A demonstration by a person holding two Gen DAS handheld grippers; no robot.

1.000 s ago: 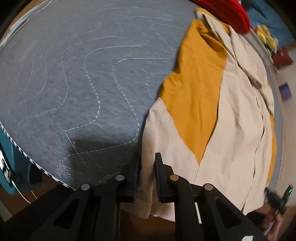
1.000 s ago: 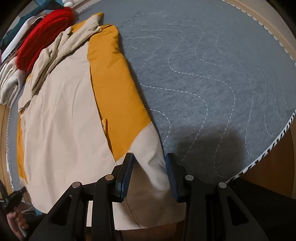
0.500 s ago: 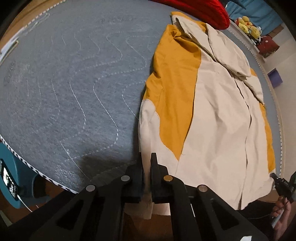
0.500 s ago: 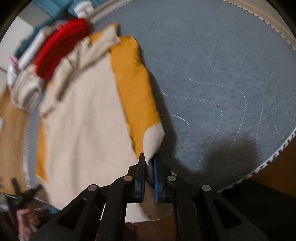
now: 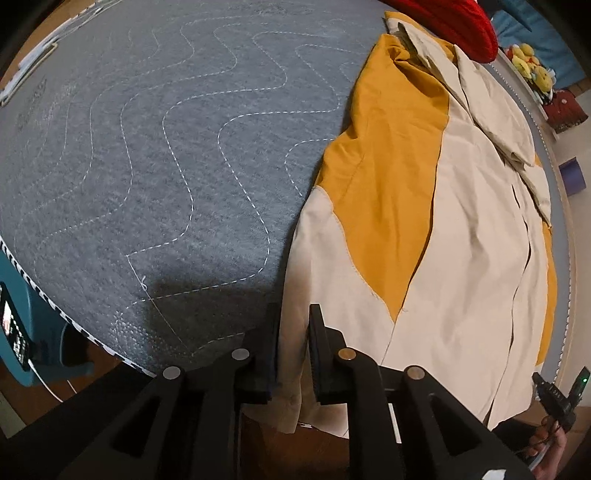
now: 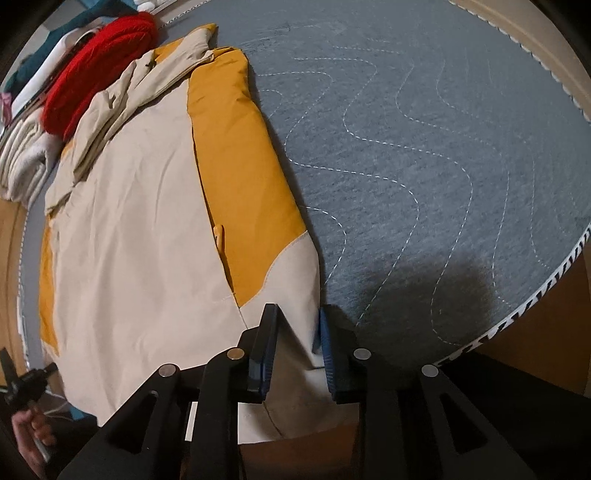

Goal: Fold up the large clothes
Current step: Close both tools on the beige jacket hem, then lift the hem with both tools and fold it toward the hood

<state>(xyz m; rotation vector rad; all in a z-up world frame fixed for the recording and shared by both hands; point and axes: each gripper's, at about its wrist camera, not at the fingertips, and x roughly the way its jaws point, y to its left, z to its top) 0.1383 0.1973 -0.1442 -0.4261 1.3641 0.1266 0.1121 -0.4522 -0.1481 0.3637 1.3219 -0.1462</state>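
A beige and mustard jacket [image 5: 461, 221] [image 6: 140, 221] lies spread on a grey quilted mat [image 5: 166, 147] [image 6: 443, 147]. Its bottom hem hangs over the mat's near edge. My left gripper [image 5: 293, 314] points down at the hem's left corner. Its jaws are opening, and the beige cloth lies loose between them. My right gripper [image 6: 295, 314] stands at the hem's right corner. Its jaws are opening too, set apart around a fold of beige cloth without pressing it.
A red knit garment [image 5: 454, 22] [image 6: 92, 85] lies past the jacket's collar, next to a stack of pale folded clothes [image 6: 22, 158]. A teal object [image 5: 22, 332] stands below the mat's left edge. A hand with a black device [image 5: 557, 398] [image 6: 26, 380] shows at the jacket's far corner.
Both grippers pinched the hem corners half a second ago and have since spread their jaws again. The jacket lies flat as before.
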